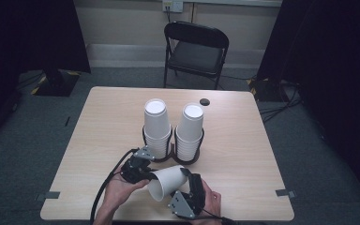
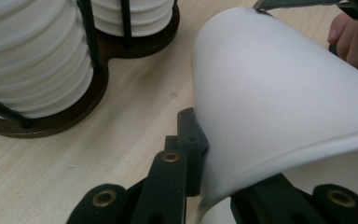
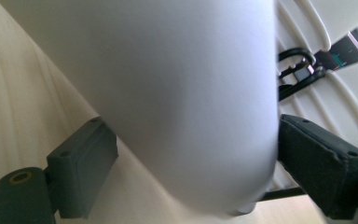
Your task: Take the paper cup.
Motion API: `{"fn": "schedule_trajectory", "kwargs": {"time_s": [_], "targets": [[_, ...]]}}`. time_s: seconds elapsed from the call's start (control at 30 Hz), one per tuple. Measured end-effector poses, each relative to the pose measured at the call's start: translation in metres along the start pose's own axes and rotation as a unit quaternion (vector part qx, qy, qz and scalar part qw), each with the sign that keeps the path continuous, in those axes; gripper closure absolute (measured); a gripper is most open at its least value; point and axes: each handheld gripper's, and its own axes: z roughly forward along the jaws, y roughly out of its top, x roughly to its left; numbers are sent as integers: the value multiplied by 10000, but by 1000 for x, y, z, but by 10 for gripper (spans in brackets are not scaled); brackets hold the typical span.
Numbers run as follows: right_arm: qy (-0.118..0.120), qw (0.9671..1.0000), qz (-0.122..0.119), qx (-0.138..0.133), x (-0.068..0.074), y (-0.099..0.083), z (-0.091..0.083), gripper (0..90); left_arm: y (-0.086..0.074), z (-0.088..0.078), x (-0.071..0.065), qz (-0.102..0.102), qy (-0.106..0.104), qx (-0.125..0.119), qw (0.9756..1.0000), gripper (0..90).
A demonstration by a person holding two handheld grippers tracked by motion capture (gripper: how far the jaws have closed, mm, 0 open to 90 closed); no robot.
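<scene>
Jaws of my left gripper [image 1: 143,176] are clamped on the rim wall of a white paper cup [image 1: 168,182], one jaw outside the wall and one inside the mouth, as the left gripper view shows. Jaws of my right gripper [image 1: 191,185] stand to either side of the same cup's narrow base end; in the right gripper view both pads sit at or just beside the wall, and I cannot tell whether they press on it.

The cup lies on its side above the near edge of the light wooden table [image 1: 243,154], mouth toward me and to the left, base pointing toward the holder. It is carried between both grippers, just clear of the tabletop.

Step in hand, as I judge it: a single cup is held free in front of the stacks, either to be separated or to be set on a stack. The next move calls for a firm hold at one end only, then turning the cup mouth-down and lining it up over a stack top. The thin wall will dent under excess pressure at the rim.

Directly behind the cup stands a dark wooden two-ring cup holder with black wire uprights [image 1: 173,157]. Its left ring holds a stack of inverted white paper cups [image 1: 156,126]; its right ring holds a similar stack [image 1: 190,131]. Both stacks are upright and close together.

Farther back, a small black round object [image 1: 205,101] lies on the table, and a black folding chair [image 1: 196,51] stands beyond the far edge.
</scene>
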Motion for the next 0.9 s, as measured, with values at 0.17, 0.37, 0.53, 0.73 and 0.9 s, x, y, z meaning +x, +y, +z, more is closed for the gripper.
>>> {"fn": "schedule_trajectory", "kwargs": {"time_s": [0.17, 0.37, 0.53, 0.73, 0.9], "targets": [[17, 9998, -194, -87, 4, 11, 5, 106, 3, 2, 0, -35, -90, 59, 9999, 859], [37, 9990, -401, -190, 9, 24, 6, 95, 5, 5, 0, -48, -201, 61, 9998, 859], [59, 9993, -182, -309, 8, 28, 6, 84, 5, 3, 1, -94, -206, -28, 9997, 860], [123, 9993, -127, -322, 8, 33, 8, 77, 6, 6, 1, -143, -214, 11, 9997, 860], [231, 9983, -168, -505, 11, 38, 7, 88, 5, 11, 1, -159, -247, -2, 9996, 852]]}}
